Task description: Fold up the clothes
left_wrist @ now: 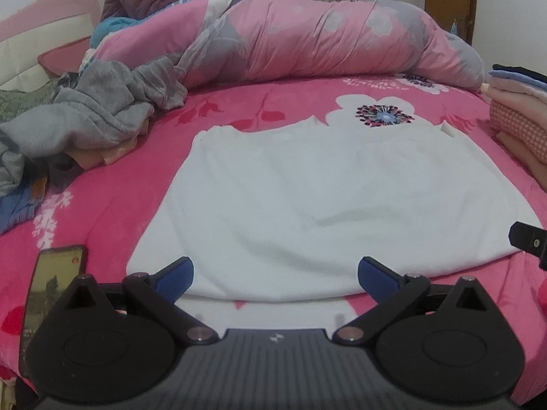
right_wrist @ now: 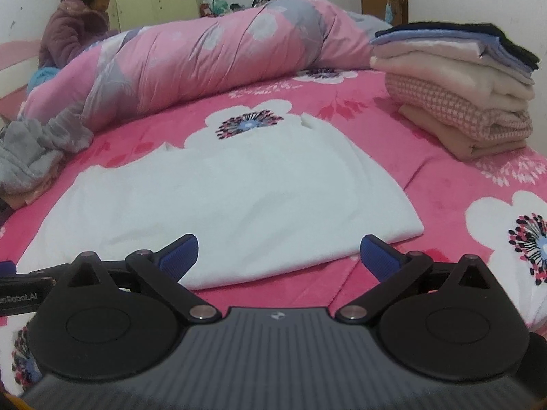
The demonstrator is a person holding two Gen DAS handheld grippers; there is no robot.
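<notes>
A white garment (left_wrist: 307, 205) lies spread flat at the centre of a pink floral bedspread (left_wrist: 136, 177). The left gripper (left_wrist: 275, 278) and right gripper (right_wrist: 279, 256) hover at its near hem, fingers spread wide, holding nothing. A stack of folded clothes (right_wrist: 458, 95) sits to the right, a grey crumpled heap (left_wrist: 92, 109) to the left, a rolled pink quilt (right_wrist: 191, 61) behind. A phone (left_wrist: 51, 283) rests near the left gripper.
</notes>
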